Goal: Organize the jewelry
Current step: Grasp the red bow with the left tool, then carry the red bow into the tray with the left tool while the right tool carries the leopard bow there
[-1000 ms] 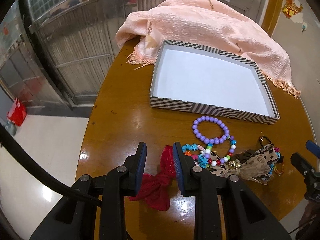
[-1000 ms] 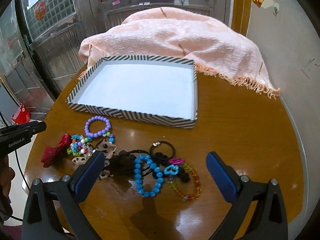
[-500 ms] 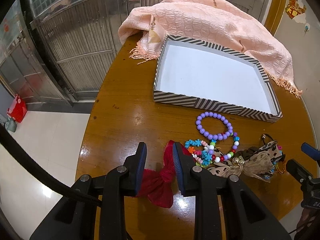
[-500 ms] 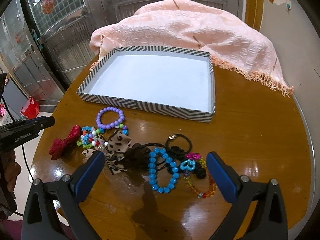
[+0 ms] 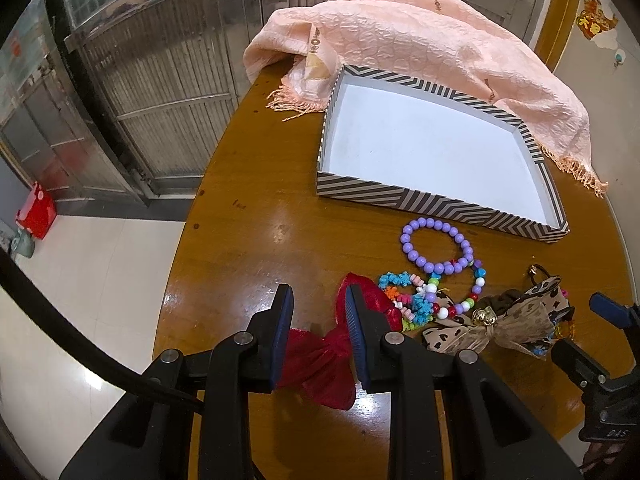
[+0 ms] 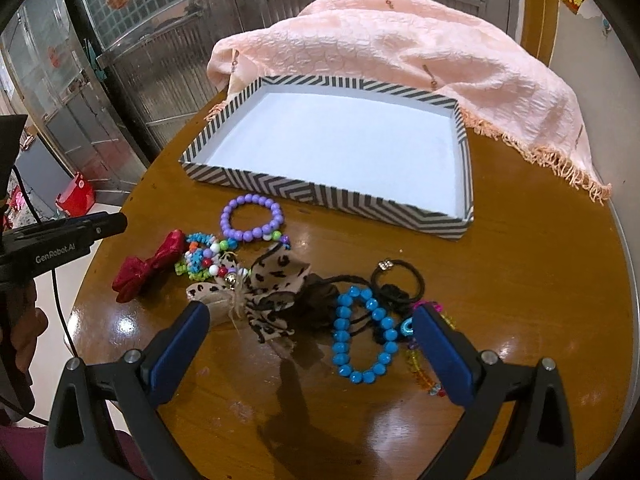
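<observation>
Left gripper (image 5: 318,312) hangs over the red bow (image 5: 324,356), jaws partly apart, not gripping it. Bead bracelets (image 6: 250,220) and leopard bow (image 6: 272,280) lie on the table (image 6: 540,260) before the striped tray (image 6: 320,192). Right gripper (image 6: 310,344) gapes wide above the blue bracelet (image 6: 362,336).

a glossy, varnished wood counter (image 6: 520,240) is seen reflecting overhead light. a crinkled, matt peach cloth (image 6: 400,52) with a fringed edge is draped behind a striped paper-board tray (image 6: 320,194) lined matt white. smooth, shiny plastic beads are shown in the purple bracelet (image 6: 250,220) and the faceted blue bracelet (image 6: 360,336). a red fabric bow (image 5: 320,356) and a leopard-print cloth bow (image 6: 264,280) are pictured beside matt black plastic tongs (image 6: 310,356).
</observation>
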A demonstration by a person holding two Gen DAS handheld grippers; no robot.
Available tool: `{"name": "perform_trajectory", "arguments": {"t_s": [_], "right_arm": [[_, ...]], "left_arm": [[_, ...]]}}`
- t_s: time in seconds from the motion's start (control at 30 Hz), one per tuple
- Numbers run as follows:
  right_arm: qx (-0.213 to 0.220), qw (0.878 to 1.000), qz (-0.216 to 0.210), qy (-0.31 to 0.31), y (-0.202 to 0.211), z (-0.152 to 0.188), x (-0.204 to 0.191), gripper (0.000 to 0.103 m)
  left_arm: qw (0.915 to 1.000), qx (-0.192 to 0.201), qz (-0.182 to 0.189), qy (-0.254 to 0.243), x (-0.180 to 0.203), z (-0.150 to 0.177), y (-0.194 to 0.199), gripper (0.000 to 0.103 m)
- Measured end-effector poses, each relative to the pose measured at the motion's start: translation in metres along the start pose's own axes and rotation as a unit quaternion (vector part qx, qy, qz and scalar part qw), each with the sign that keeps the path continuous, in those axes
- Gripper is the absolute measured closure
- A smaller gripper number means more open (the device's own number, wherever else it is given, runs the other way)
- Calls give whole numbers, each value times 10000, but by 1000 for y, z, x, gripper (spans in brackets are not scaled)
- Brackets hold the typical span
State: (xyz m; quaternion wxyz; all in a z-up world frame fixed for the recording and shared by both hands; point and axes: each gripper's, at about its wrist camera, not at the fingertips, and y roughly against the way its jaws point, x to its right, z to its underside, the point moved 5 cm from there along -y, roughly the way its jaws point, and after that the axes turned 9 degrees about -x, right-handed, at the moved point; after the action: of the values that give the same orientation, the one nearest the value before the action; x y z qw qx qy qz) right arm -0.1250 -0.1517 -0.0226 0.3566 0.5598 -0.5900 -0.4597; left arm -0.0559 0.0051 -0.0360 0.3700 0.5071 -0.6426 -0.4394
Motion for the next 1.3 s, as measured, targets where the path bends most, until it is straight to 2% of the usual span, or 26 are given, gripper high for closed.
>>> {"name": "perform_trajectory", "arguments": {"t_s": [0.63,0.73,0.87,1.13,1.3], "right_arm": [[-178,9997,-116,-101,-10,-3,0,0],[-173,9997,-104,-97,-9,-3,0,0],[-228,9995,-139,-152,-13,0,1,0],[-345,9987,-285,-238,-26,2,-1,0],[-339,9987,-364,-99,-33,-4,-12,1]], "left_arm": [[9998,-107,27,177,-15,3,-3,85],[9991,-117,294,267,-23,4,-1,85],[9954,-293,882,233,-29,11,-5,82],[9901,-514,1307,-6,-13,25,-17,80],[9892,-728,1263,-125,-1,27,-31,77]]}}
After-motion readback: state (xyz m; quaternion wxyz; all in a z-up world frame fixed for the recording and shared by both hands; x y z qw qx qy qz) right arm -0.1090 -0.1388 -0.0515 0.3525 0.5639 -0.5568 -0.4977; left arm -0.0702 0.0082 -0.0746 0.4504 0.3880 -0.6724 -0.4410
